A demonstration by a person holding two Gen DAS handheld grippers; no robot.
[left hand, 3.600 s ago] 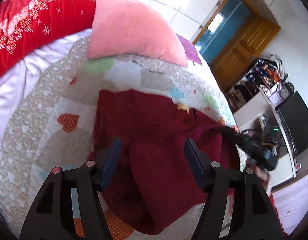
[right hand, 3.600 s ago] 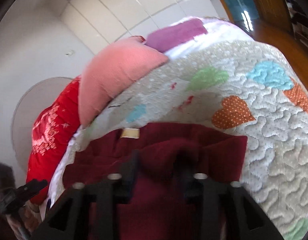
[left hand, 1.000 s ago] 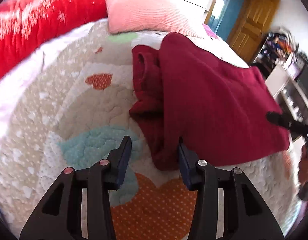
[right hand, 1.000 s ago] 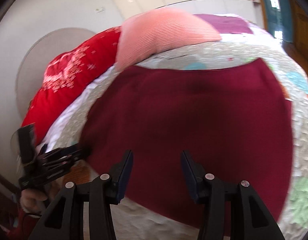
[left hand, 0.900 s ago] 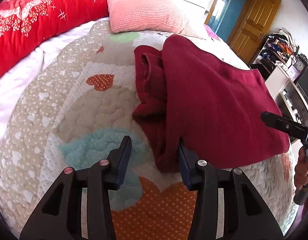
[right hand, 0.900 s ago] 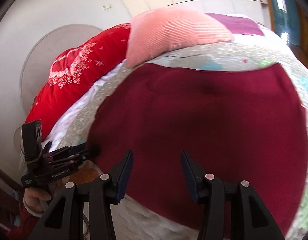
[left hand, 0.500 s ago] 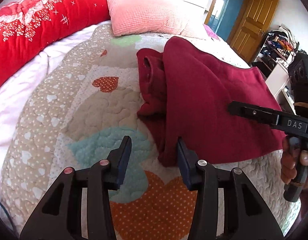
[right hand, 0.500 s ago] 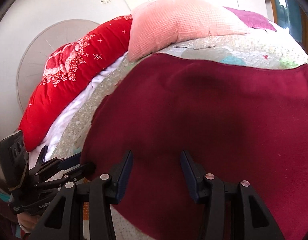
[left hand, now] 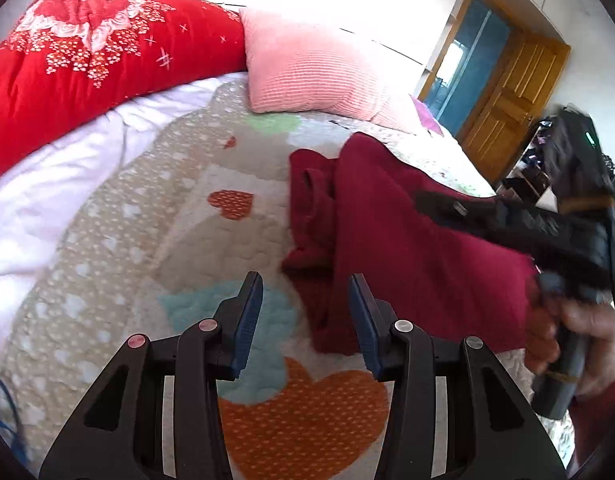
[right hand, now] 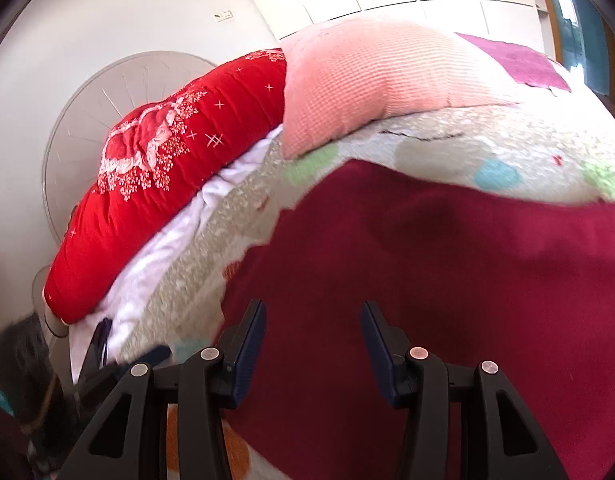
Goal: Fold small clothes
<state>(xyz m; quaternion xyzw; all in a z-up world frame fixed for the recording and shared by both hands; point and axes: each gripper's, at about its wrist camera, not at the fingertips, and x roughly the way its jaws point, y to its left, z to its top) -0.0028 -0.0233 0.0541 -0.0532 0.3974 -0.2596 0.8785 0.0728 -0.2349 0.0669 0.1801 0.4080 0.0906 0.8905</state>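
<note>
A dark red garment (left hand: 403,240) lies folded over on the heart-patterned quilt (left hand: 155,216), with a bunched sleeve along its left edge. My left gripper (left hand: 305,308) is open and empty, just short of the garment's near left corner. My right gripper (right hand: 313,340) is open and empty, hovering low over the flat red cloth (right hand: 447,280). In the left wrist view the right gripper (left hand: 435,200) reaches in from the right above the garment.
A pink pillow (left hand: 307,76) and a red floral duvet (left hand: 87,60) lie at the head of the bed. A white sheet (left hand: 47,184) shows at the left. A wooden door (left hand: 511,92) and cluttered shelves stand at the far right.
Both grippers let go of the garment, which now lies folded flat. The left gripper has pulled back and up a little. The right gripper has moved in over the garment.
</note>
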